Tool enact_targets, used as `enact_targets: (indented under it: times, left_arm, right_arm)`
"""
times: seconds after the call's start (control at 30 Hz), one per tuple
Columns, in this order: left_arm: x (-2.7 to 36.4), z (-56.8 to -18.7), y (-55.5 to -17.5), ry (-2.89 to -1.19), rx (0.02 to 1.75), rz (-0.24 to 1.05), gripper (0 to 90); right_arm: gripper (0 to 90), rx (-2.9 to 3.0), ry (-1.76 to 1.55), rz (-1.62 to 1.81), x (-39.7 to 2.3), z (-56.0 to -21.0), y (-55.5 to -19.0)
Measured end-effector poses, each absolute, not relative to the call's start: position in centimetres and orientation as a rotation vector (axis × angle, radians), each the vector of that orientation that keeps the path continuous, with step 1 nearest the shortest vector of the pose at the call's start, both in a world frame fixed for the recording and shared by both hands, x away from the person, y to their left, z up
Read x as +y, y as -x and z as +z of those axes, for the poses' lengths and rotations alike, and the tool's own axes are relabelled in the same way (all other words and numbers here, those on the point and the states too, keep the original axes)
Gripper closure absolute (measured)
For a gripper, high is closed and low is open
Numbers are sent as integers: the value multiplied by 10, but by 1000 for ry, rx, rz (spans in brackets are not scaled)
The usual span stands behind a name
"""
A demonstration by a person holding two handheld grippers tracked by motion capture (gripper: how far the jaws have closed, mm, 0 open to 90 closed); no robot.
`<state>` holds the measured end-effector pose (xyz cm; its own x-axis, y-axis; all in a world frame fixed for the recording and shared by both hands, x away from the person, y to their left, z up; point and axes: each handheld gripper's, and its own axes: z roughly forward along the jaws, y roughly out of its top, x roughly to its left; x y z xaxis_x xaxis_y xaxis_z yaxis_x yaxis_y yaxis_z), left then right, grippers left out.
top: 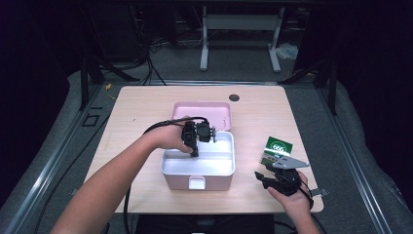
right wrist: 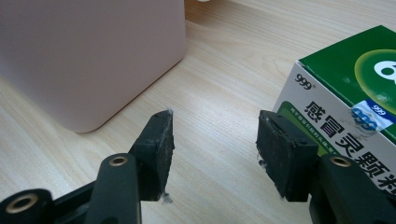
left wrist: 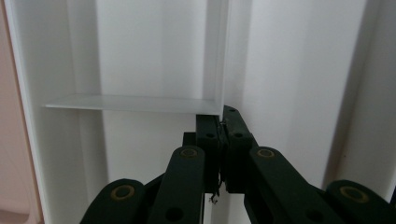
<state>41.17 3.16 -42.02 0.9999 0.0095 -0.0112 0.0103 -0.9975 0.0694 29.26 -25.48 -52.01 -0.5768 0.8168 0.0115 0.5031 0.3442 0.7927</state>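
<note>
Pink storage box (top: 197, 181) with its white inner tray sits near the front edge of the wooden table (top: 131, 105), roughly at the middle, and its pink lid (top: 202, 114) lies flat just behind it toward the back edge. Inside the box, a thin white divider (left wrist: 135, 103) splits the tray into compartments, and the left gripper (top: 194, 152) reaches down into the box with its jaws pressed together on the upright edge of that divider, as the left gripper view shows. Judging from this, the step in hand is the handling of the insert, either seating it or lifting it free; which of the two cannot be told. Off toward the front right corner of the table, the green medicine box (top: 276, 150) with "999" printed on it lies flat, well apart from the pink box. The right gripper (top: 265, 176) rests low beside it, jaws spread apart and holding nothing, one pad close against the carton's near face in the right gripper view (right wrist: 345, 100). The next move likely calls for the left gripper to settle the divider and clear the tray, and for the right gripper to straddle the carton squarely before closing, since the carton's flat lie leaves little edge to grip.
</note>
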Motion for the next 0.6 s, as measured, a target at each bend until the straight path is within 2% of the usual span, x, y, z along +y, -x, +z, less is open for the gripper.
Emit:
enact_targets:
  times: [0.6]
  left_arm:
    - [26, -420, -411, -3110, -14, -16, 893]
  right_arm:
    - [456, 2225, -1161, 1108, -255, -521, -293]
